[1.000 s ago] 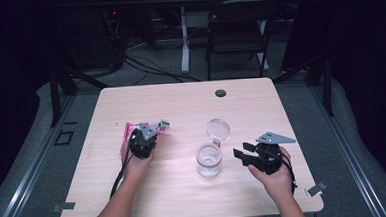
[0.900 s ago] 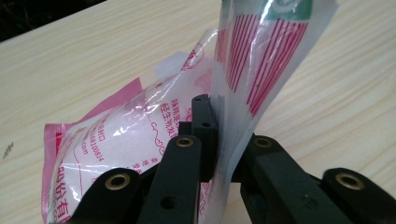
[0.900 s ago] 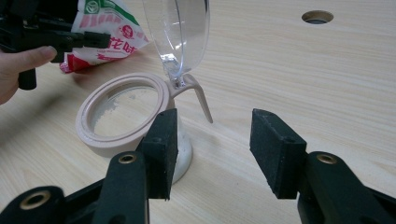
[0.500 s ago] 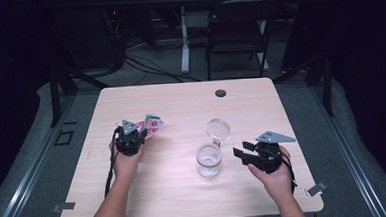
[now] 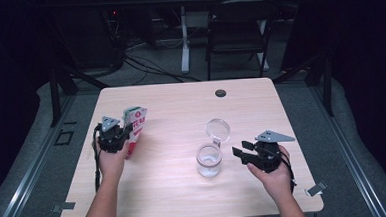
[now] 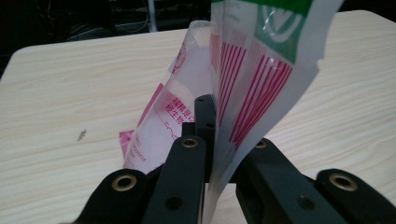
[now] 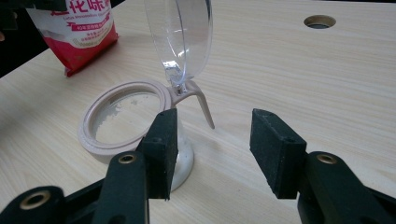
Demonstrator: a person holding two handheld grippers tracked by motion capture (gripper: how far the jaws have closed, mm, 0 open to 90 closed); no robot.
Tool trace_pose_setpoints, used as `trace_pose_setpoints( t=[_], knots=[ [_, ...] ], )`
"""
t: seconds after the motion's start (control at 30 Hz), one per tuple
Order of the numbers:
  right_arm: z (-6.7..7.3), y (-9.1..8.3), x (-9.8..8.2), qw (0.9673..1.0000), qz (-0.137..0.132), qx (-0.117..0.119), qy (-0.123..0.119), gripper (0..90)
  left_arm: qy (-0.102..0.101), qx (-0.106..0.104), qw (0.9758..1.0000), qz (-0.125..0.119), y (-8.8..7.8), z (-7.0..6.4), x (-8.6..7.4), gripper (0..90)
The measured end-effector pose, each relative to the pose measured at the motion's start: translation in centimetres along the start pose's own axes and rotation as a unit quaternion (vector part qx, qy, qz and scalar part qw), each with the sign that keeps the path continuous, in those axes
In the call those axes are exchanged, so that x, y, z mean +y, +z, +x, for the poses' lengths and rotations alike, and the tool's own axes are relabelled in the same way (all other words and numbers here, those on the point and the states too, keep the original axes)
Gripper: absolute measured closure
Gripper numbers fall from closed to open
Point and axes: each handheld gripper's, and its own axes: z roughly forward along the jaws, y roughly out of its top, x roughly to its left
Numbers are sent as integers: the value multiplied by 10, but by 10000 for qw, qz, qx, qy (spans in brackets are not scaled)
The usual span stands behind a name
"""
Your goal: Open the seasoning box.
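In the high view the person's two forearms come up from the bottom edge. At lower right of that frame the right gripper (image 5: 239,153) rests low over the table (image 5: 185,199), its jaws spread wide with nothing between them; they point left toward the jar (image 5: 208,160), which stands just beside them without touching. In the right gripper view the open jaws (image 7: 212,140) rise from the bottom edge, and the jar (image 7: 123,121) sits just beyond the left jaw, at centre left of the frame, with its pale pink rim up and white residue inside. Its clear lid (image 7: 180,32) is hinged open and stands upright at the top centre of that frame.

At centre left of the high view the left gripper (image 5: 125,134) is clamped on the pouch (image 5: 134,126), a red, pink and white packet held upright with its top tilted toward the upper right. In the left gripper view the jaws (image 6: 215,140) are pressed together at the bottom centre, pinching the thin edge of the pouch (image 6: 252,79), which rises to the top of the frame; whether its lower end touches the table cannot be told.

Farther off, near the table's far edge at upper centre, lies a dark round hole (image 5: 220,93). Beyond the table stands a dark chair (image 5: 237,33).
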Motion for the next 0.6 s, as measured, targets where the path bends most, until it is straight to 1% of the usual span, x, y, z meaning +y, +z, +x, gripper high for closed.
trace_pose_setpoints(
  t=[0.03, 0.1, 0.17, 0.2, 0.23, 0.27, 0.33, 0.37, 0.4, 0.43, 0.47, 0.5, 0.53, 0.57, 0.6],
  knots=[
    [0, 0, 0, 10000, 0, 0, 0, 517, 0, 0, 10000, 0, 0, 0, 0, 900],
    [0, 0, 0, 10000, 22, -19, -15, 517, 39, 37, 10000, -19, -3, 4, 4, 900],
    [0, 0, -1, 10000, 7, -27, 3, 517, 14, 54, 10000, -58, -6, 8, 7, 900],
    [-1, 0, -1, 10000, 14, -39, 13, 517, 0, 111, 9998, -166, -10, 9, 10, 900],
    [-1, 0, -1, 10000, 14, -39, 13, 517, 0, 111, 9998, -166, -10, 9, 10, 900],
    [-2, -1, -2, 10000, 13, -53, 31, 517, -4, 128, 9996, -239, -13, 9, 12, 900],
    [-2, -1, -2, 10000, 14, -57, 34, 517, -5, 153, 9995, -293, -17, 9, 15, 900],
    [-2, -2, -2, 10000, 14, -57, 33, 517, 24, 167, 9993, -325, -19, 7, 17, 900],
    [-2, -2, -2, 10000, -35, -54, 57, 517, 111, 179, 9990, -395, -24, 4, 20, 900],
    [-3, -3, -2, 10000, -18, -67, 41, 517, 111, 179, 9990, -395, -24, 4, 20, 900],
    [-3, -3, -2, 10000, -18, -70, 47, 517, 179, 143, 9989, -411, -28, 3, 23, 900],
    [-3, -3, -2, 10000, -18, -70, 47, 517, 179, 143, 9989, -411, -28, 3, 23, 900],
    [-3, -3, -2, 10000, -19, -56, 40, 517, 180, 70, 9988, -439, -33, 0, 25, 900],
    [-3, -3, -2, 10000, -19, -56, 40, 517, 180, 70, 9988, -439, -33, 0, 25, 900],
    [-2, -3, -2, 10000, -38, -59, 50, 517, 191, 8, 9989, -434, -36, -2, 26, 900]
  ],
)
